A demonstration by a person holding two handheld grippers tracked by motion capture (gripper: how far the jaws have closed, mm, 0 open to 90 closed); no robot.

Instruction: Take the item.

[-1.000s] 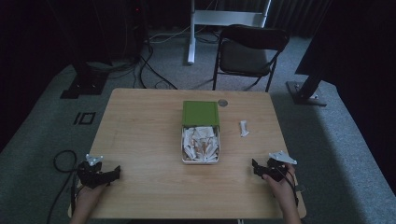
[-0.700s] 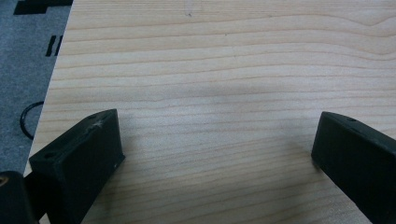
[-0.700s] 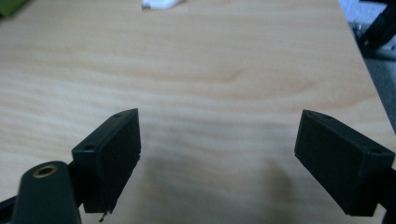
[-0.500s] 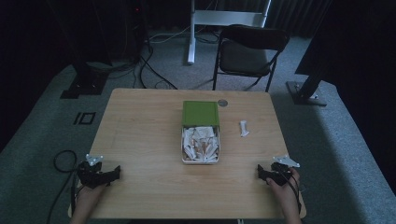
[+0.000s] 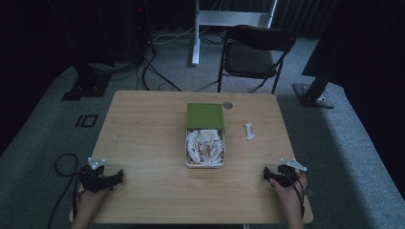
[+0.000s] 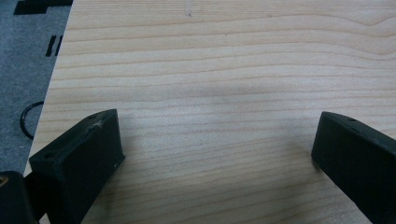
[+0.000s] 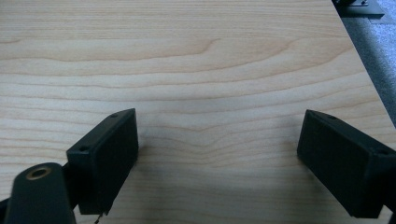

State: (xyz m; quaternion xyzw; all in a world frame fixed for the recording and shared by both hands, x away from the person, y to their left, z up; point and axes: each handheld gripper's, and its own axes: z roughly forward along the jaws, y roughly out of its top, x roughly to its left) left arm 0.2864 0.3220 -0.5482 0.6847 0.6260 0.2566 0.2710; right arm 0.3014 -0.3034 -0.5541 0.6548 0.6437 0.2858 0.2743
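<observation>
A white box [image 5: 187, 161] holding several white packets stands at the middle of the wooden table [image 5: 143, 129], its green lid [image 5: 205, 116] lying open behind it. A small white packet [image 5: 249, 131] lies to the box's right. My left gripper [image 5: 113, 177] rests near the table's front left corner, open, with bare wood between its jaws [image 6: 215, 154]. My right gripper [image 5: 267, 174] rests near the front right corner, also open over bare wood [image 7: 217, 149]. A hand holds each one.
A small round dark disc [image 5: 228, 105] sits near the table's far edge. Beyond the table stand a black folding chair [image 5: 255, 52], a white stand [image 5: 196, 33] and dark tripod bases with cables on the grey carpet. A cable loop [image 5: 62, 164] lies at the left.
The right gripper has drifted slightly back toward the table's front right corner. The left gripper has stayed where it was.
</observation>
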